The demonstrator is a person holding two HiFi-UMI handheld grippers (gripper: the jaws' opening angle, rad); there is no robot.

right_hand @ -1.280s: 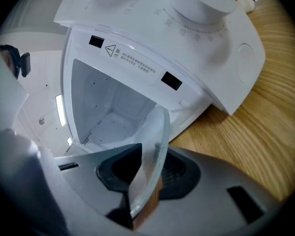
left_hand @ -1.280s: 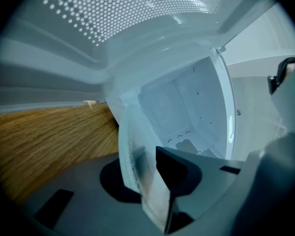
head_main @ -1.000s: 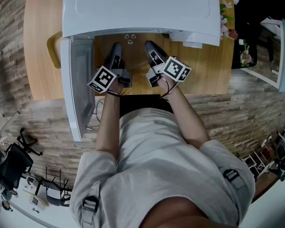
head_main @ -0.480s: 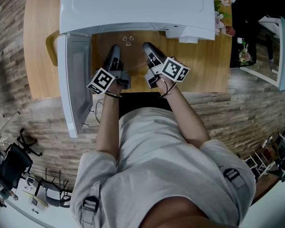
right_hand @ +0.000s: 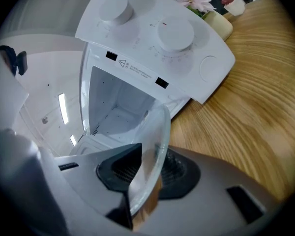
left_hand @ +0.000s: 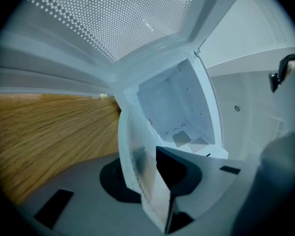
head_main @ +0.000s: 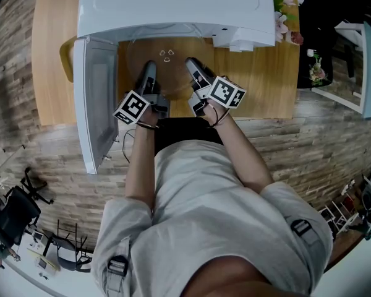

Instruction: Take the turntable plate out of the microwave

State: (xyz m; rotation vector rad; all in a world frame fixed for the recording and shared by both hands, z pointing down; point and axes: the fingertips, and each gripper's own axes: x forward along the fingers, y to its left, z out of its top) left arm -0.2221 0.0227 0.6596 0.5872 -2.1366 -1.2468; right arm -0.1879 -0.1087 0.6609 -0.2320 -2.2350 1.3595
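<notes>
The clear glass turntable plate [head_main: 167,64] hangs level over the wooden table [head_main: 260,79], just in front of the white microwave [head_main: 173,5]. My left gripper [head_main: 149,70] is shut on the plate's left rim and my right gripper [head_main: 191,65] is shut on its right rim. In the left gripper view the plate's edge [left_hand: 140,166] stands clamped between the dark pads [left_hand: 174,168], with the empty cavity [left_hand: 179,109] beyond. In the right gripper view the curved rim [right_hand: 155,141] sits between the pads [right_hand: 120,171], in front of the cavity [right_hand: 115,104].
The microwave door [head_main: 96,98] hangs open at the left, its perforated window [left_hand: 113,18] close beside my left gripper. The control panel with two knobs [right_hand: 157,28] is at the right. Flowers [head_main: 284,14] stand past the microwave's right side; a yellow object [head_main: 65,60] lies left of the door.
Both grippers have drawn back toward the person with the plate between them. More of the plate now shows in front of the microwave's top edge.
</notes>
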